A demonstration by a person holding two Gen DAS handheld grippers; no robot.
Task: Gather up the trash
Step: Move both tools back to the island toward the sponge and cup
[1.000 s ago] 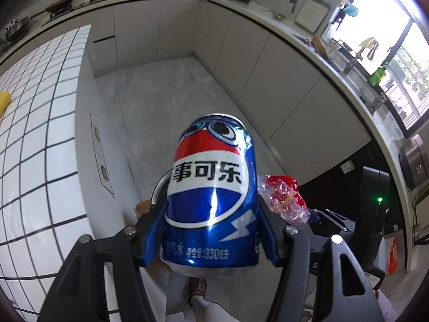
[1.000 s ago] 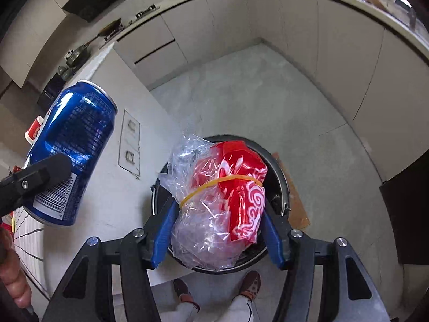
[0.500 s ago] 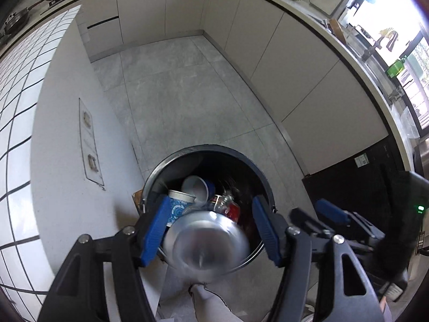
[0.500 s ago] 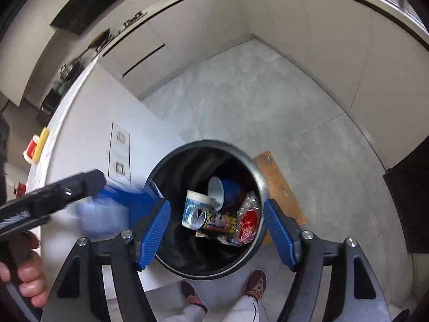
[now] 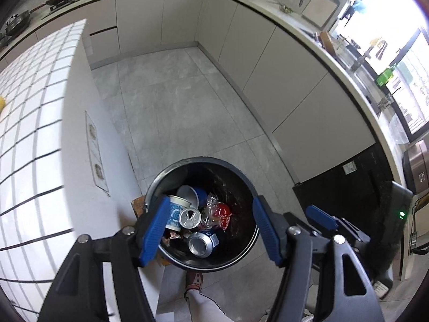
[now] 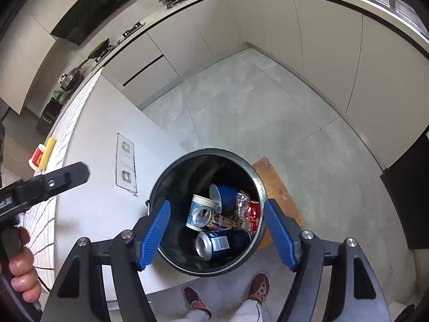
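Observation:
A round black trash bin (image 5: 236, 171) (image 6: 166, 182) stands on the floor below both grippers. Inside lie a blue Pepsi can (image 5: 205, 242) (image 6: 222, 241), a red and clear plastic bag (image 5: 218, 213) (image 6: 249, 212), a paper cup with another can in it (image 5: 178, 209) (image 6: 201, 212) and a blue cup (image 5: 199, 193) (image 6: 226, 194). My left gripper (image 5: 210, 230) is open and empty above the bin. My right gripper (image 6: 217, 232) is open and empty above the bin; its blue pad also shows in the left wrist view (image 5: 321, 216).
A white tiled island counter (image 5: 32, 123) (image 6: 102, 139) is to the left, with a red and yellow item (image 6: 43, 155) on it. Grey cabinets (image 5: 281, 80) line the far side. A brown board (image 6: 276, 185) lies beside the bin. The person's shoes (image 6: 257, 287) are below.
Both grippers opened. The red bag and then the Pepsi can dropped into the bin and now lie there.

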